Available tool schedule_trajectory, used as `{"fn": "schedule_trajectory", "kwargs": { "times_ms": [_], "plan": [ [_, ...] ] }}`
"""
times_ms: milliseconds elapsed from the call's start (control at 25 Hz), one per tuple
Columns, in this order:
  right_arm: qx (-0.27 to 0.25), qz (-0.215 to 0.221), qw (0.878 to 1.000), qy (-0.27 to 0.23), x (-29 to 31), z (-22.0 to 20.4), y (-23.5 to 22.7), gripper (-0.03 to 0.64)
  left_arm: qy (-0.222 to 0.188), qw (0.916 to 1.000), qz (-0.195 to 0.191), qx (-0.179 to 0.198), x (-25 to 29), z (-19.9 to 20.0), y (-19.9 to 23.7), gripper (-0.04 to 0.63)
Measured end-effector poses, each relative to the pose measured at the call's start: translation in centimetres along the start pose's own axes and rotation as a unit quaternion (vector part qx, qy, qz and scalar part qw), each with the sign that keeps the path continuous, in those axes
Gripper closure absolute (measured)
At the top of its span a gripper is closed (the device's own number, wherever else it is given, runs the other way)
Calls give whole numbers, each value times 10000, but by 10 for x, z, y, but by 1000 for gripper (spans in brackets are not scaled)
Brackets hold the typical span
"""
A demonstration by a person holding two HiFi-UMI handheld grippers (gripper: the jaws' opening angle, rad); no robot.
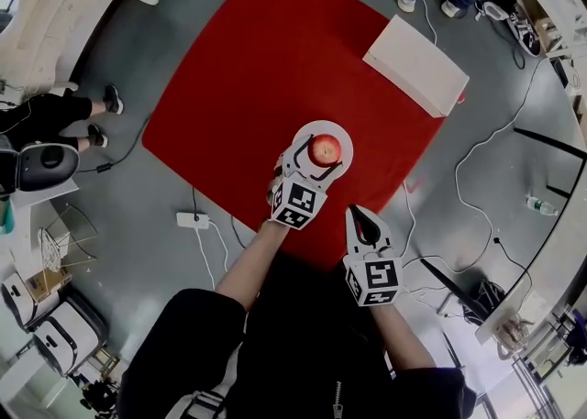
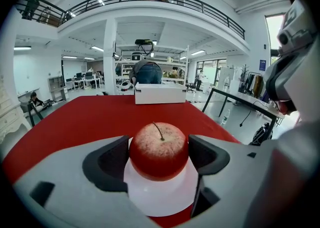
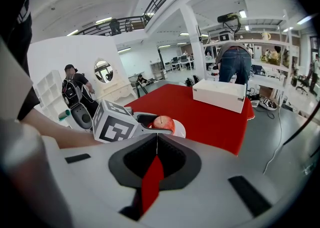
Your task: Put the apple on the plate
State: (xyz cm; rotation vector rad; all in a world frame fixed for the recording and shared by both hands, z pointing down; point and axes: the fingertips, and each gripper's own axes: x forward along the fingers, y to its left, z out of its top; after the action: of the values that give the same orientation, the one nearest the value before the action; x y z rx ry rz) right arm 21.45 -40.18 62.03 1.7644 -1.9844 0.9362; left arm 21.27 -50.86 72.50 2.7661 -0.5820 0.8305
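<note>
The apple (image 2: 159,149) is found between the two jaws of the left gripper (image 1: 320,152), above the white plate (image 2: 161,198). In the left gripper view the dark pads (image 2: 107,164) are closed against both sides of the fruit, so the apple is gripped. Its stem is pointed upward. The apple seems to be resting on the plate, but its underside is hidden and this cannot be said with full certainty.

The plate is placed on the red table (image 1: 266,60), near the edge that is closest to the person. A white box (image 1: 415,64) is seen on the far right part of the same table, well apart from the plate.

The right gripper (image 3: 156,139) is held off the table, beside the left one and nearer to the person's body. Its jaws are brought together, with only a thin line left between the tips, and nothing is carried in them. From its camera the marker cube (image 3: 114,122) of the left gripper is seen just beside the apple and the plate.

Behind the white box, a person (image 2: 147,72) is seen bent over.
</note>
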Motion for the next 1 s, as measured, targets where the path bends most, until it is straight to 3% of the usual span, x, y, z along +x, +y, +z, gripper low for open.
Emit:
{"fn": "schedule_trajectory", "kwargs": {
  "times_ms": [920,1000],
  "plan": [
    [-173,132,9994,-256,-4,24,5,606,-275,9993,238,-126,-41,14,2,229],
    [-228,203,9992,-249,-5,25,9,606,-370,9989,267,-119,-51,17,0,265]
  ]
}}
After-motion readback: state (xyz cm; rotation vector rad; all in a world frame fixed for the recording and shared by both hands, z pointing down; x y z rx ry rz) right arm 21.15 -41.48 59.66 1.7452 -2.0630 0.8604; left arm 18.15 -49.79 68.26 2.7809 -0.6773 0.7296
